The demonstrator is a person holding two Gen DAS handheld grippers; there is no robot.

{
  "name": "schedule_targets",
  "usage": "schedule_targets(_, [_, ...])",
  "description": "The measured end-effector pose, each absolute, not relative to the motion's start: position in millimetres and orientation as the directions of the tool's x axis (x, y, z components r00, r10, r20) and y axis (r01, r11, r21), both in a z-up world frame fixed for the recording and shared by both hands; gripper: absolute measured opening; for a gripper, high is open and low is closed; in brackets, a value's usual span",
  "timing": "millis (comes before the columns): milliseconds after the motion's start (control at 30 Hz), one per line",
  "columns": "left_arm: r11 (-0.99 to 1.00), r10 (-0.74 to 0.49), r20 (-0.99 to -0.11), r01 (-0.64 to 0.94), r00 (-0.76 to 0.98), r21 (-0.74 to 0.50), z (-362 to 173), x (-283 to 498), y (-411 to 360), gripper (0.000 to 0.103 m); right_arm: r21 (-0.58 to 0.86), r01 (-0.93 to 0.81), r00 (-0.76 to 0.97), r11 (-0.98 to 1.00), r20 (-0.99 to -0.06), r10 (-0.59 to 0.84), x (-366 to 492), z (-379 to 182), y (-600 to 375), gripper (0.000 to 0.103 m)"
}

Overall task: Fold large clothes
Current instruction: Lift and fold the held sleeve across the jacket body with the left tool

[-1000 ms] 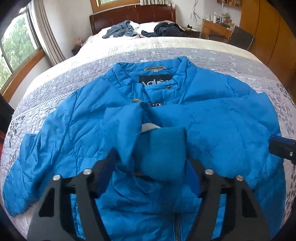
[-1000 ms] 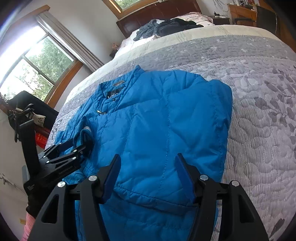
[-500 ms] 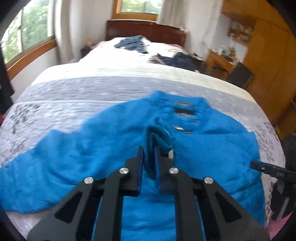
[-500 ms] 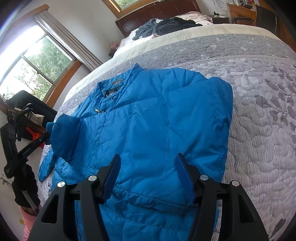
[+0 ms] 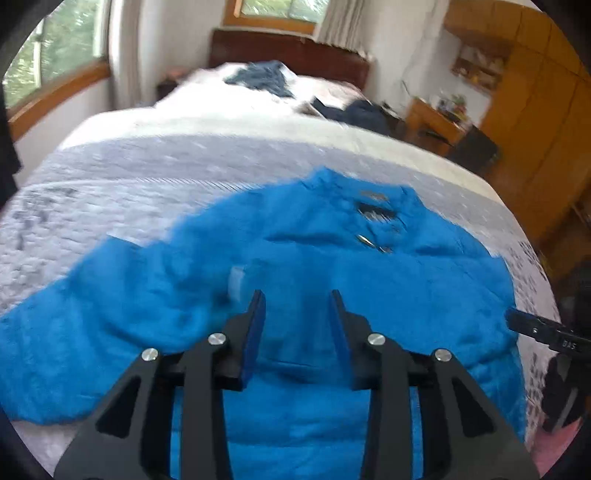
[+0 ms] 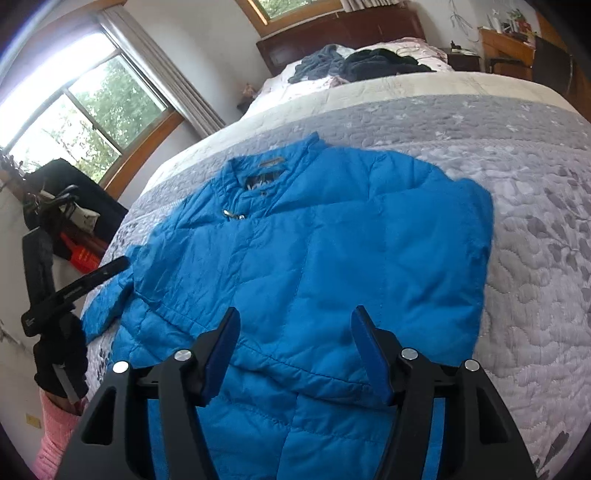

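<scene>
A blue quilted jacket [image 5: 332, 266] lies face up on the grey bedspread [image 5: 147, 184], collar toward the headboard. Its one sleeve [image 5: 103, 314] stretches flat toward the left bed edge. My left gripper [image 5: 297, 314] hovers open above the jacket's chest, with nothing between its fingers. In the right wrist view the jacket [image 6: 314, 240] has a straight folded edge on the right side. My right gripper [image 6: 295, 321] stands open over the hem. The left gripper [image 6: 74, 288] shows at the far left, held by a black-gloved hand [image 6: 59, 354].
Dark clothes [image 6: 369, 59] are piled near the wooden headboard [image 6: 340, 29]. A desk and chair [image 5: 443, 125] stand right of the bed, beside a wooden wardrobe [image 5: 535, 110]. A black bag and red items [image 6: 70, 221] sit by the left bed edge under the window.
The left gripper closed on the sleeve cuff, carried it off the chest toward the left, then opened. The sleeve now lies spread out to the left. The right gripper stayed put.
</scene>
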State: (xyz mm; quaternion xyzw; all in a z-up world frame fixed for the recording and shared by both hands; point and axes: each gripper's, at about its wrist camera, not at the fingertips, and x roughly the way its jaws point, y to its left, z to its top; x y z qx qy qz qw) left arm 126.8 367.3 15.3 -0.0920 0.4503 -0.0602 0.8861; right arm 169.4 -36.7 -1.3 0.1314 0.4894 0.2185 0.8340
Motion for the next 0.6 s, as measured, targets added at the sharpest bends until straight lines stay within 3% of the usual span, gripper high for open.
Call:
schedule_targets(133, [0.981, -0.156, -0.834, -0.013, 0.529, -0.191, -25, 147, 370, 0.035, 0.447, -0.188, 0.385, 0.875, -0.786, 0.484, 183, -26, -45, 0.063])
schedule_targets(300, [0.970, -0.211, -0.802, 0.018, 0.558, -0.243, -31, 144, 377, 0.037, 0.486, -0.185, 0.380, 0.854, -0.766, 0.518, 186, -32, -52, 0.063])
schedule_targets(400, [0.955, -0.249, -0.787, 0.007, 0.564, -0.297, -20, 129, 386, 0.049, 0.441, -0.191, 0.410, 0.877, -0.776, 0.480, 178, -22, -47, 0.063])
schedule_targets(467, [0.956, -0.241, -0.764, 0.011, 0.599, -0.294, -7, 111, 394, 0.064, 0.417, -0.219, 0.435, 0.882, -0.768, 0.470, 170, -10, -41, 0.066])
schedule_targets(600, [0.968, -0.169, -0.732, -0.028, 0.660, -0.248, 13, 57, 431, 0.076, 0.406, -0.286, 0.450, 0.868, -0.743, 0.495, 152, 12, -23, 0.069])
